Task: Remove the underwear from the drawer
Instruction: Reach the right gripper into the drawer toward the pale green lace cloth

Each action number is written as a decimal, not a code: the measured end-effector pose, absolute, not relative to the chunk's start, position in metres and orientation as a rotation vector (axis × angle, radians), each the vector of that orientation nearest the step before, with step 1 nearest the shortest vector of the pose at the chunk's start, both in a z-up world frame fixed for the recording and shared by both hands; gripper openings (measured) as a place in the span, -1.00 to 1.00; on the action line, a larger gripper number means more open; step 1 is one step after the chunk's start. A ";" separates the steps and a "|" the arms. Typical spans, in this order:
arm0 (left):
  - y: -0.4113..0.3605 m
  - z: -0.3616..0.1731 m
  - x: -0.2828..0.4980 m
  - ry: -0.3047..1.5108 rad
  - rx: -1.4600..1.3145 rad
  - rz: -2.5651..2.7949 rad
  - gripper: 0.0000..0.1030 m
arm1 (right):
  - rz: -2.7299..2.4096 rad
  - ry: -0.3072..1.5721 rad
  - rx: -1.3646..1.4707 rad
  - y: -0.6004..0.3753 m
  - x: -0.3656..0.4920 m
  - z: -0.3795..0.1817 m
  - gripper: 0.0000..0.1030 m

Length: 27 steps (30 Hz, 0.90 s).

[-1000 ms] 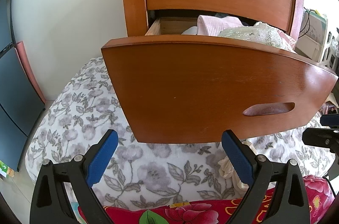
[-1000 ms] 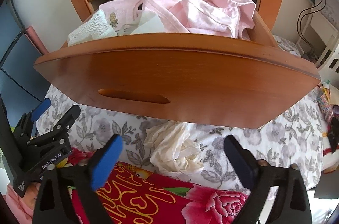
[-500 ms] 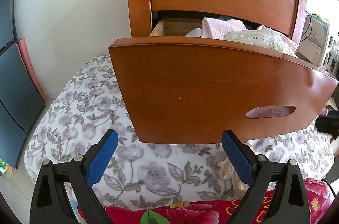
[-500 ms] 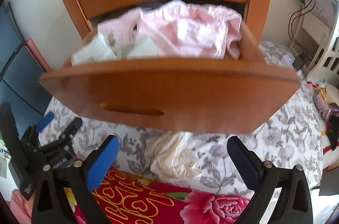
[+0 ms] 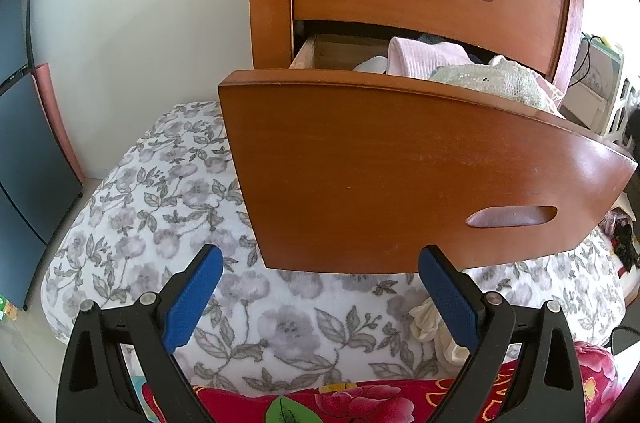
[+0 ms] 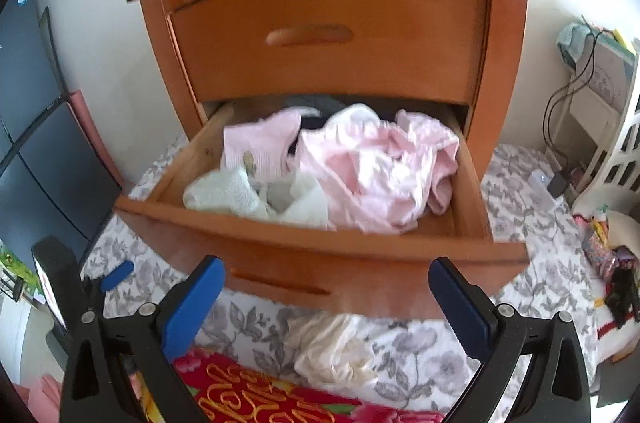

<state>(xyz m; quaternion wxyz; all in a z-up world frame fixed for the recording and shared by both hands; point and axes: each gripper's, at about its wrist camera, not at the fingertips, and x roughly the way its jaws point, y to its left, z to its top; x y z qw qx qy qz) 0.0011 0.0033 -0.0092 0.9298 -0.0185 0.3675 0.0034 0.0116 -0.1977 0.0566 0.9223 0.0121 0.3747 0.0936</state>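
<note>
Lifted my right gripper (image 6: pixel 326 297) above the open drawer (image 6: pixel 320 243); both tongs wide and empty, left gripper (image 5: pixel 320 289) parked below. Next I'd guess: dip into the pink underwear (image 6: pixel 376 171).

Open drawer (image 6: pixel 280 243) holds pink underwear (image 6: pixel 376 175); right tool (image 6: pixel 326 299) gapes empty.

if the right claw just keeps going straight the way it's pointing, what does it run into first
Most likely the open drawer's front, which fills the gap between the right claw's open fingers. The pink clothes lie above and behind that board's top edge. Depth is hard to judge through the fisheye.
</note>
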 end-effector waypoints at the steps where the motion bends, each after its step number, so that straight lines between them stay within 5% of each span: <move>1: 0.003 -0.009 0.001 0.752 -0.040 0.006 0.91 | 0.196 0.763 0.018 -0.196 0.014 0.060 1.00; 21: 0.010 -0.013 0.005 0.771 -0.082 0.002 0.91 | 0.413 0.825 -0.166 -0.122 0.074 0.055 0.99; 27: 0.010 -0.014 0.005 0.772 -0.083 0.000 0.91 | 0.444 0.865 -0.197 -0.111 0.083 0.046 0.63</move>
